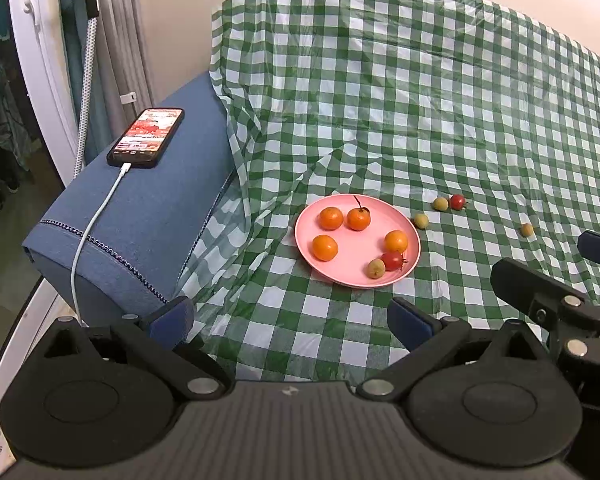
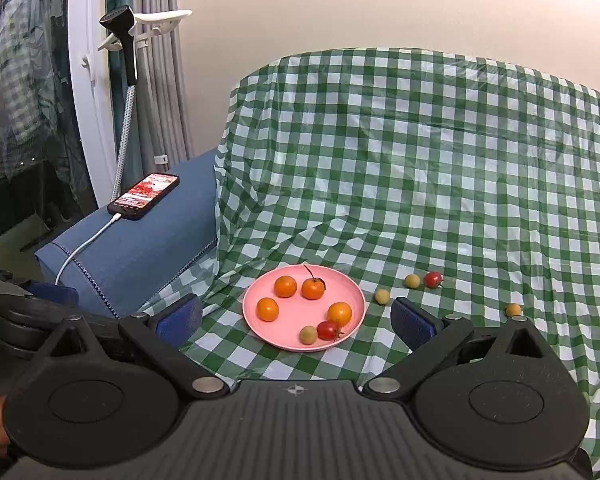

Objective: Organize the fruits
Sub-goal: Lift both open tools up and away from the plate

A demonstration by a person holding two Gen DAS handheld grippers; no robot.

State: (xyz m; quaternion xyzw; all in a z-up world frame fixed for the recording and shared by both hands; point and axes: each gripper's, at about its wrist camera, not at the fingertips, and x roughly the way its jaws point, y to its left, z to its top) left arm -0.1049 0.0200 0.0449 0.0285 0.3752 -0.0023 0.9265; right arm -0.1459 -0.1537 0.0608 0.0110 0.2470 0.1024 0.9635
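Both tools sit nearest the lens, released and grasping nothing: left tool and right tool, blue fingers spread wide over the green checked cloth. Pink plate lies on the cloth toward its left edge, near the blue armrest. On the plate: four orange fruits, one red tomato touching a small yellow-green fruit. Loose on the cloth right of the plate: yellow-green fruit just beside the rim, another next to a red tomato, one more well apart. Phone with white cable rests on the armrest.
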